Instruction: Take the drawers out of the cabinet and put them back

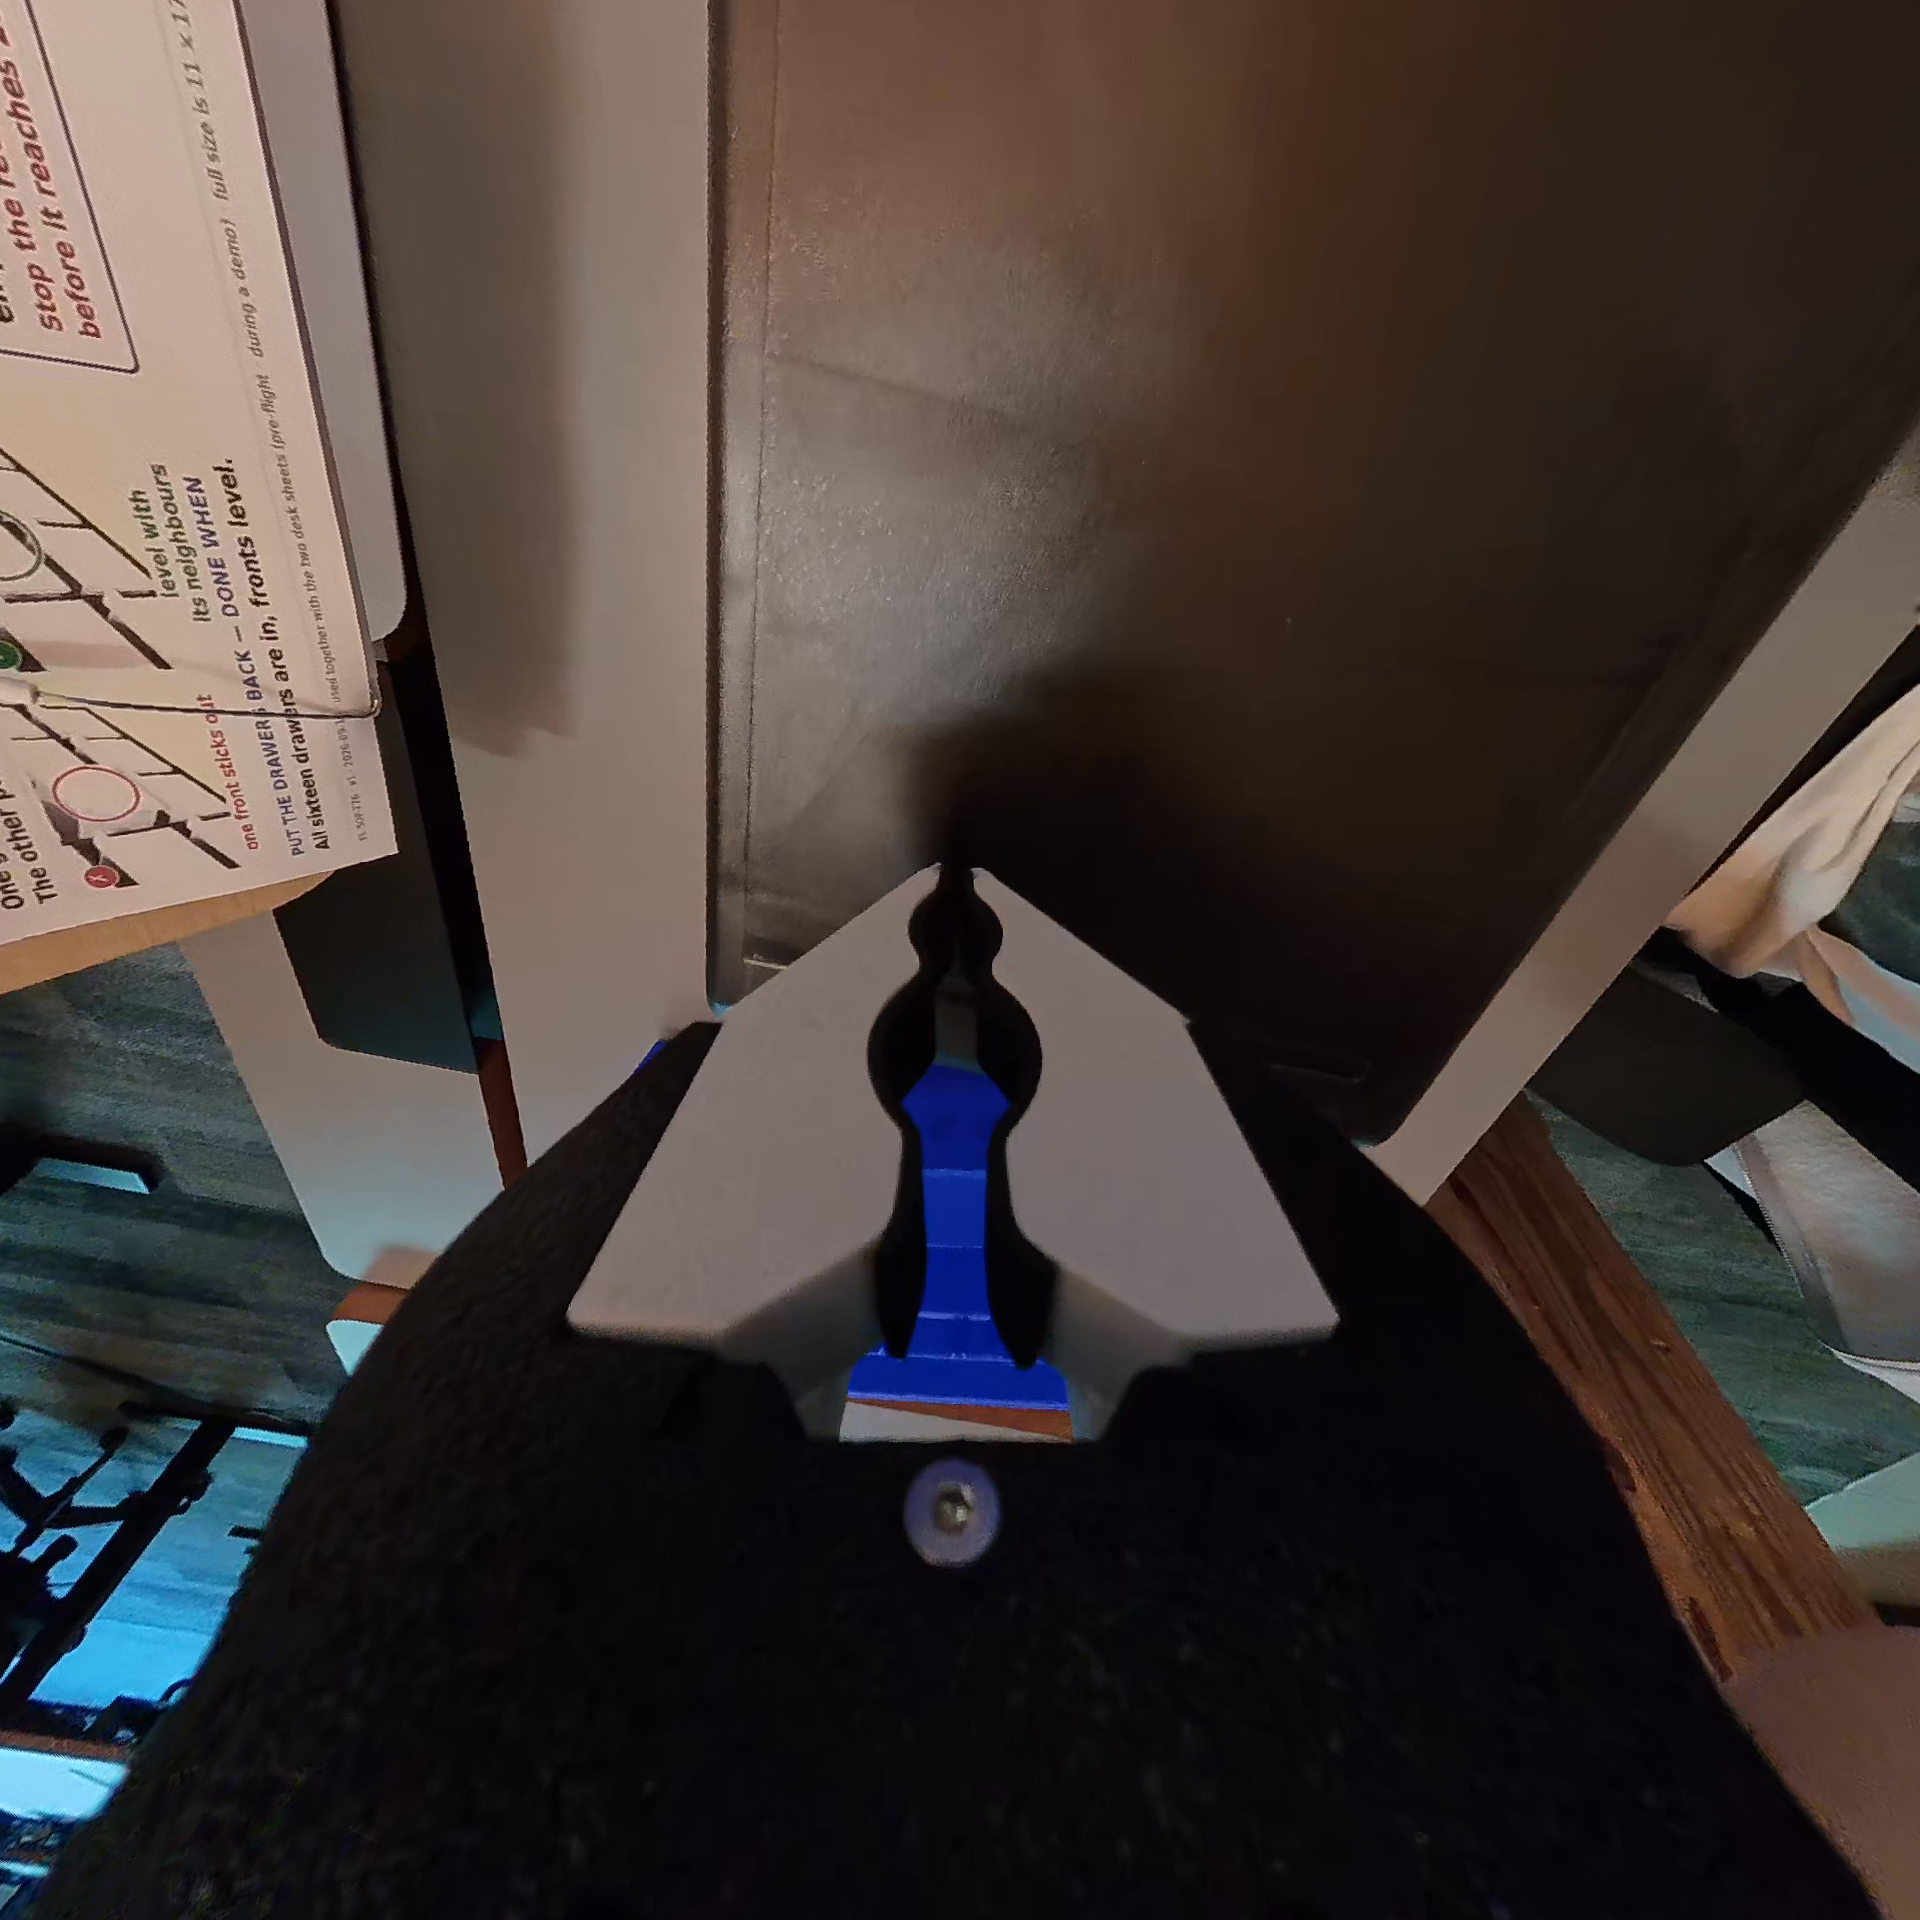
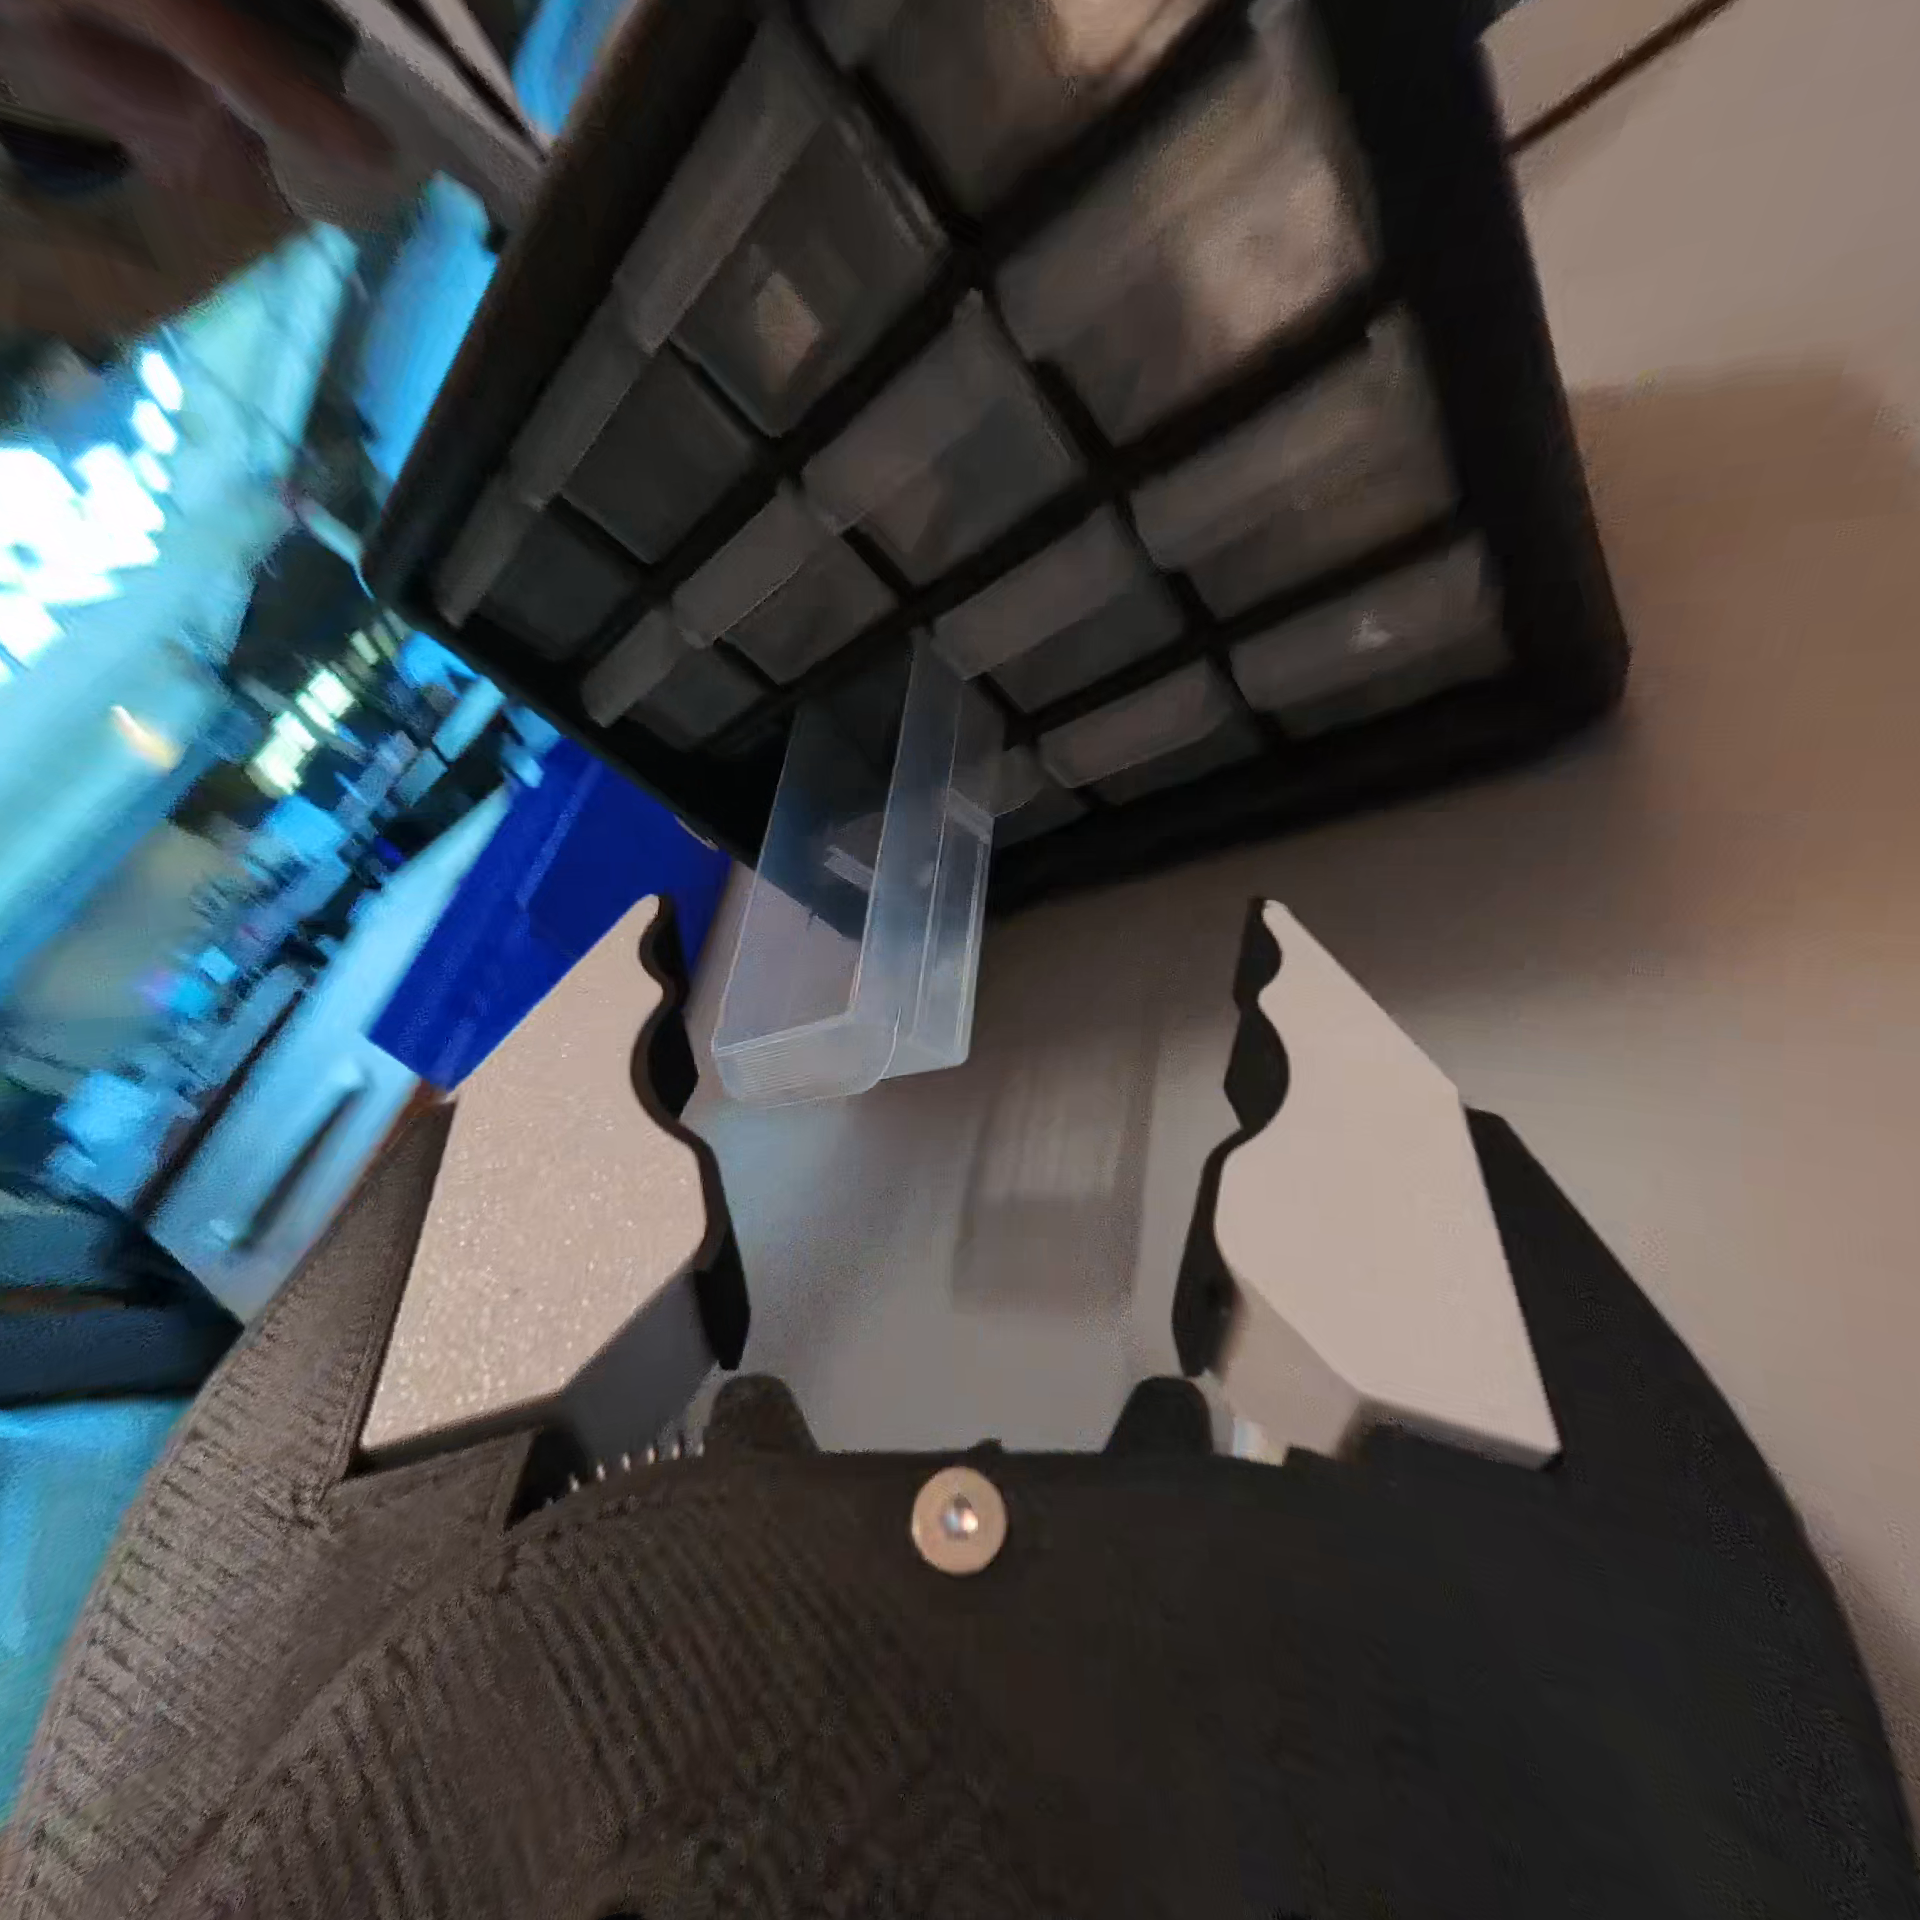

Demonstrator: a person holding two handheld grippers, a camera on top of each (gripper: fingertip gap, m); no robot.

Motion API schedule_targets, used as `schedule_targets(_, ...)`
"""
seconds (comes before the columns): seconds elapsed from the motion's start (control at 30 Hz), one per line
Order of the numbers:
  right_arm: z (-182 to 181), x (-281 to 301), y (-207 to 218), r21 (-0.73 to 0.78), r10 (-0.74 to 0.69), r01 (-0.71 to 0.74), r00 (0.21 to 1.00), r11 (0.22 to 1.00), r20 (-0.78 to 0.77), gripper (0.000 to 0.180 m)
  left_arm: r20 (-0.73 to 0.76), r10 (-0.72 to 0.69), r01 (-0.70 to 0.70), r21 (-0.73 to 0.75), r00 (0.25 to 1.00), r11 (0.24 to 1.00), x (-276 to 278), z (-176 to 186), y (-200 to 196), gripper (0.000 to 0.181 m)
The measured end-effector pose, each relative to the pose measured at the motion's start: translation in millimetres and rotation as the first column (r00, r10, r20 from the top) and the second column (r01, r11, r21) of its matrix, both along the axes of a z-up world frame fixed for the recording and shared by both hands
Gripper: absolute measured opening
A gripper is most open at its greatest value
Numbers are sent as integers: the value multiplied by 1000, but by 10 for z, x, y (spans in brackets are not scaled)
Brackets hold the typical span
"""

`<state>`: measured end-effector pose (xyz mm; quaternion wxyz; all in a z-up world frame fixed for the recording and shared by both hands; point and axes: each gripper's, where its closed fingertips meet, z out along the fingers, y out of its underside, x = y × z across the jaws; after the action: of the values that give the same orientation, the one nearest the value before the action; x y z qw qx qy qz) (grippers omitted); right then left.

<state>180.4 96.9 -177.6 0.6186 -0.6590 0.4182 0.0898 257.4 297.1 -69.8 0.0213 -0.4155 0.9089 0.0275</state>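
In the right wrist view a black cabinet (image 2: 1558, 644) holds a grid of several clear drawers. One clear drawer (image 2: 862, 935) in the bottom row sticks far out of its slot towards me. My right gripper (image 2: 961, 914) is open, its fingers on either side of the drawer's front end and apart from it. In the left wrist view my left gripper (image 1: 956, 878) is shut with nothing between its fingers, its tips pressed against the cabinet's dark side wall (image 1: 1247, 520).
A printed instruction sheet (image 1: 156, 520) lies at the left of the left wrist view. A blue block (image 2: 540, 914) sits left of the cabinet on the white table (image 2: 1714, 1039). A wooden edge (image 1: 1621, 1403) runs at the right.
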Motion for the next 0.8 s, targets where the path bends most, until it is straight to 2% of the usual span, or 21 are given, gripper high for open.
schedule_targets(0.03,37,4,38,-76,52,-49,998,996,45,104,-2,-3,3,6,1000,1000,0,1,0,0)
schedule_targets(0.17,98,-16,206,-332,213,-163,970,929,120,103,-19,-9,9,28,1000,1000,3,1,2,0)
schedule_targets(0.27,51,63,264,-493,255,-146,954,858,161,101,-26,-15,17,47,1000,999,3,1,1,0)
schedule_targets(0.37,40,146,329,-579,266,-114,946,808,185,96,-26,-21,22,56,999,998,3,2,1,0)
schedule_targets(0.47,-33,96,426,-642,321,-153,935,752,153,95,-22,-21,22,56,1000,998,2,2,0,0)
schedule_targets(0.63,-190,-38,570,-662,364,-246,930,708,44,76,-8,-26,26,50,1000,998,1,1,-3,0)
schedule_targets(0.73,-198,-61,608,-681,390,-282,921,676,6,44,-6,-28,29,43,1000,999,1,2,-4,0)
schedule_targets(0.8,-213,-18,601,-713,384,-269,923,647,0,38,-10,-30,30,44,1000,999,2,1,-3,0)
